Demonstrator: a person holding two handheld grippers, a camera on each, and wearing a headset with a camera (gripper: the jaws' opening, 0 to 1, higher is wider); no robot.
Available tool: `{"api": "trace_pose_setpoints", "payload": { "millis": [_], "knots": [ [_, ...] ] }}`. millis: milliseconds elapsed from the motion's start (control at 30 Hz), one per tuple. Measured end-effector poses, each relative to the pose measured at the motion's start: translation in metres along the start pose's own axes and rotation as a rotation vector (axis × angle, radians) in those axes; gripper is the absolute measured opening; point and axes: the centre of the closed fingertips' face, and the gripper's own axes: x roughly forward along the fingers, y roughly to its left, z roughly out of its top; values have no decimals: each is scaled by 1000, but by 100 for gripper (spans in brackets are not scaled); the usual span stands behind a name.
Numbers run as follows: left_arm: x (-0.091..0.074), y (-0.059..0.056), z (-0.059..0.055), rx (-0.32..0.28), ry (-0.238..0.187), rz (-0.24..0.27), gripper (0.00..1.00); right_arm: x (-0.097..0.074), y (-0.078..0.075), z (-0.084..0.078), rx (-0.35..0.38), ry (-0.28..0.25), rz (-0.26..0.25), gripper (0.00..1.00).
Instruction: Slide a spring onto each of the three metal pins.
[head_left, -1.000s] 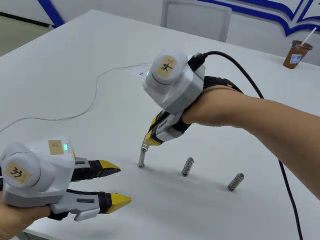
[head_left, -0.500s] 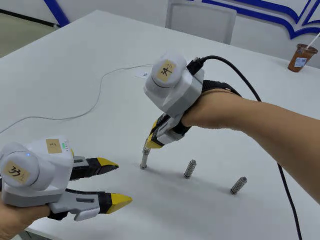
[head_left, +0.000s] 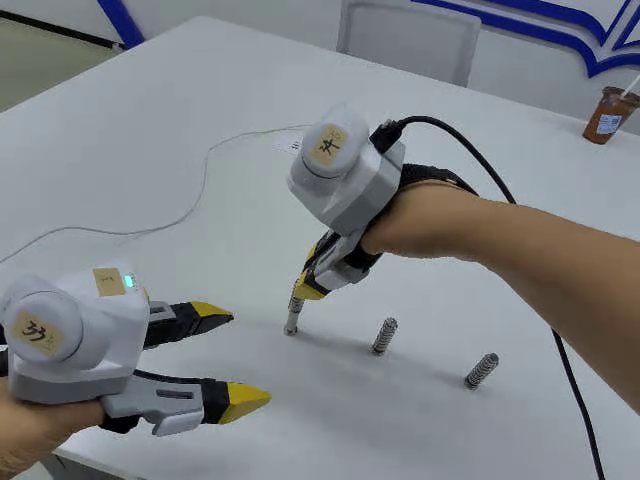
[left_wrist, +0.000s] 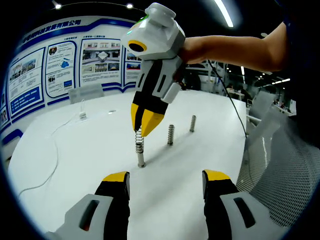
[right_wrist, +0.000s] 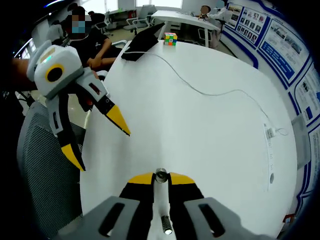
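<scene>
Spring (left_wrist: 139, 141) first: it sits partway down the left pin (left_wrist: 141, 160), its upper coils pinched by my right tongs (head_left: 303, 291), which come at it from above, slightly tilted, so the coil lines up with the shaft. In the right gripper view those tongs are nearly pressed together, with a round metal end showing between the yellow tips. The lower stretch of the pin is bare, so I judge the spring needs pushing further down before I let go. My left tongs (head_left: 234, 355) hang spread and holding nothing, low over the worktop (head_left: 150, 150) near the pin, parked, I take it, to steady things if the pin tips. Further right, the middle pin (head_left: 385, 335) and the end pin (head_left: 481, 370) each wear a spring along their length, so this reads as the last of three. A thin cable (head_left: 190, 205) trails across the worktop, well apart from the work
</scene>
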Motion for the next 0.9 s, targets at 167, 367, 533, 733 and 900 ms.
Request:
{"api": "trace_pose_setpoints", "payload": {
  "millis": [167, 367, 533, 733, 900],
  "knots": [
    [-1, -1, 0, -7, -6, -4, 62, 6, -1, -2, 5, 11, 8, 12],
    [0, -2, 1, -13, -14, -10, 64, 13, -1, -3, 10, 17, 16, 12],
    [0, -2, 1, -16, -17, -13, 65, 18, 0, -5, 15, 25, 22, 12],
    [0, -3, 0, -17, -14, -17, 65, 23, 2, -8, 22, 31, 27, 12],
    [1, -2, 0, -18, -14, -18, 65, 29, 2, -11, 30, 33, 28, 12]
  ]
}}
